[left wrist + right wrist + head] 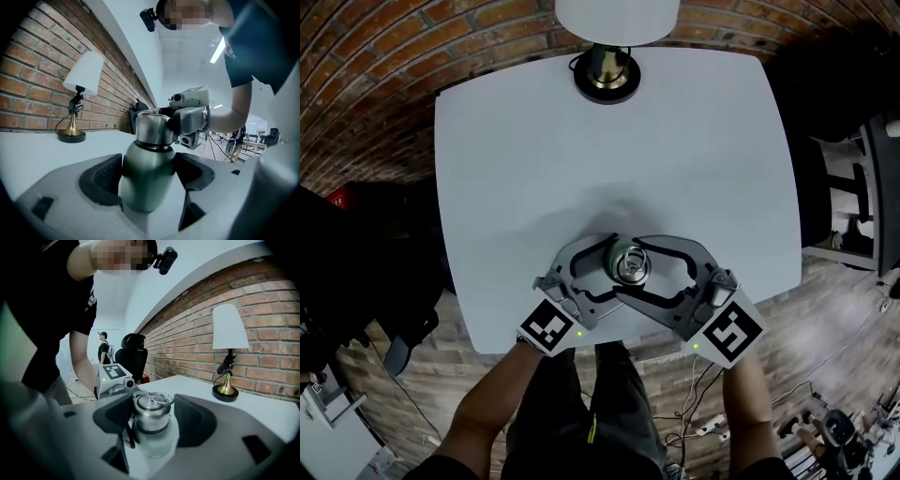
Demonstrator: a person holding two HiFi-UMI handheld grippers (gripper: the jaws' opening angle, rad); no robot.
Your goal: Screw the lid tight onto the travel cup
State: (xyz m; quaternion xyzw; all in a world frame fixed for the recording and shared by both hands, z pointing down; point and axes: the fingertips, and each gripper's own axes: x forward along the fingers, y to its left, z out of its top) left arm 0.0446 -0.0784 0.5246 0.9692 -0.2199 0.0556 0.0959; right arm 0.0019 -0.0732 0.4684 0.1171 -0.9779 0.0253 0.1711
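A steel travel cup (630, 263) stands near the front edge of the white table (675, 141). Its lid (152, 409), topped with a ring, sits on the neck. My left gripper (612, 266) comes in from the lower left. In the left gripper view its pads (107, 180) press both sides of the cup's body (146, 185). From the lower right, my right gripper (649, 268) reaches round the lid. In the right gripper view the lid is between the wide jaws, with a gap to the right pad (192, 420).
A brass-footed lamp (607, 70) with a white shade stands at the table's far edge by the brick wall. The table's front edge runs just under the grippers. Behind the cup, a black office chair (132, 350) and a standing person (104, 350) are off the table.
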